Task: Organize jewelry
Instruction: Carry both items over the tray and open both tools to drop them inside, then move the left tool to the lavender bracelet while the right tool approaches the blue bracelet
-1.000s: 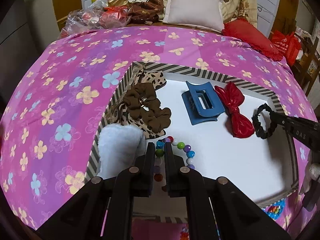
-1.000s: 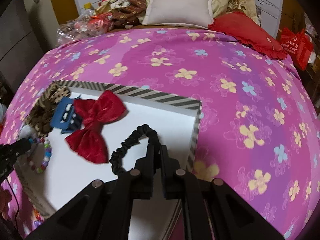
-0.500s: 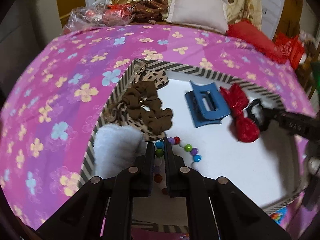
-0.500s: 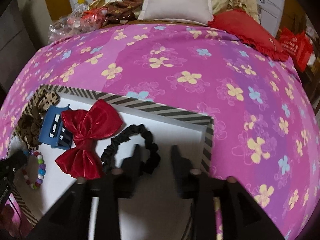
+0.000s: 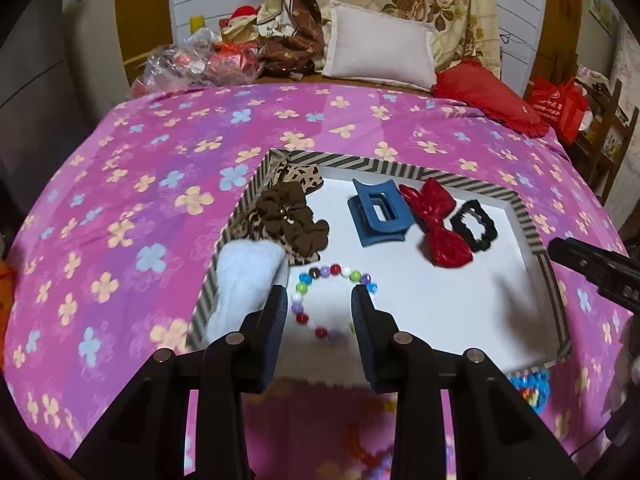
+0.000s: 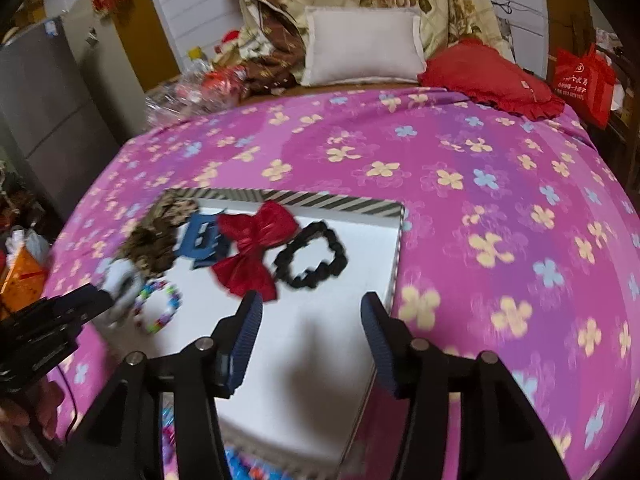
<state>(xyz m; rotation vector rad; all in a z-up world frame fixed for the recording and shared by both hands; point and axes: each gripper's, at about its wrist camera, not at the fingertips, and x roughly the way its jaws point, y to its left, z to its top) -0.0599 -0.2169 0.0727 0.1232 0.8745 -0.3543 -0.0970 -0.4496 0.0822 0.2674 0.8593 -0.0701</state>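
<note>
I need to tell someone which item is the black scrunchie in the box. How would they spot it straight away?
On the pink flowered bedspread lies a shallow striped-rim box with a white floor. Along its far row, past the blue claw clip and the shiny red bow, the black scrunchie lies last, nearest the right wall. It is the only black, ruffled open ring there.

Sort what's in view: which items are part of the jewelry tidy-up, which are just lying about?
Job:
- box
- bead bracelet
- black scrunchie
- red bow
- blue claw clip
- brown scrunchie
- leopard scrunchie
- white fluffy piece

Lying about:
- white pillow
- red cushion
- red bag
- plastic bags
</note>
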